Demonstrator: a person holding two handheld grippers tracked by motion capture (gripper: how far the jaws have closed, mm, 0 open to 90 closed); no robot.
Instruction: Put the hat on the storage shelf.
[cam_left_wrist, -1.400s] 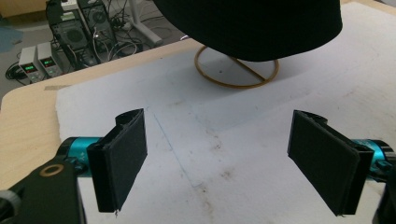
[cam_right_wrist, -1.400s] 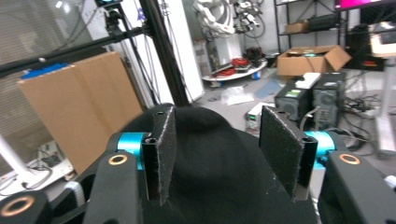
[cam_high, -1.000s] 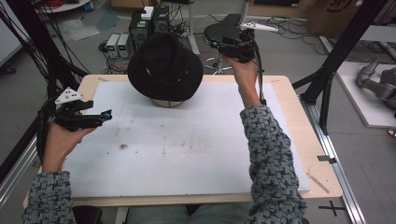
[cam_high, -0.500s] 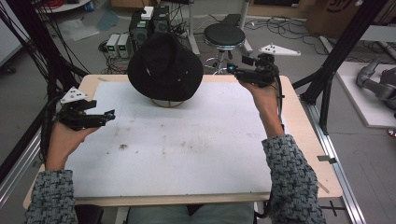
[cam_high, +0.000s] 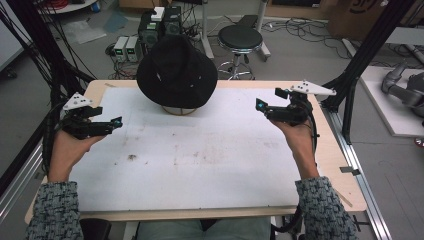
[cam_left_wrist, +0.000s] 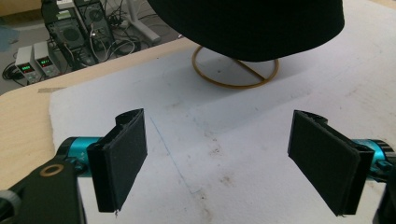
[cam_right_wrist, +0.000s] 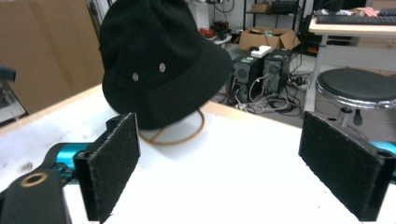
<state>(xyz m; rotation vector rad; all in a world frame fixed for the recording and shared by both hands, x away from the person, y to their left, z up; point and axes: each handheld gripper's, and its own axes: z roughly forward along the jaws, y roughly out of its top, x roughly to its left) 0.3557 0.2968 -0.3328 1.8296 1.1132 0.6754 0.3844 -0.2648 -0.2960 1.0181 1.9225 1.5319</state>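
Since a second earlier, our right tongs (cam_high: 261, 106) had swung from behind the hat (cam_high: 176, 70), out at the far edge, round to the worktop's (cam_high: 210, 190) three o'clock side, well apart from it; our left tongs (cam_high: 116, 123) had barely shifted at nine o'clock. Both sets gaped wide and held nothing. We judged this a squaring-up before a two-sided lift. The hat sat at twelve o'clock on a wire ring stand (cam_left_wrist: 236, 70), crown up, brim drooping all round. Being roughly round, it showed no clear long axis; its two eyelets (cam_right_wrist: 148, 72) faced the right tongs.
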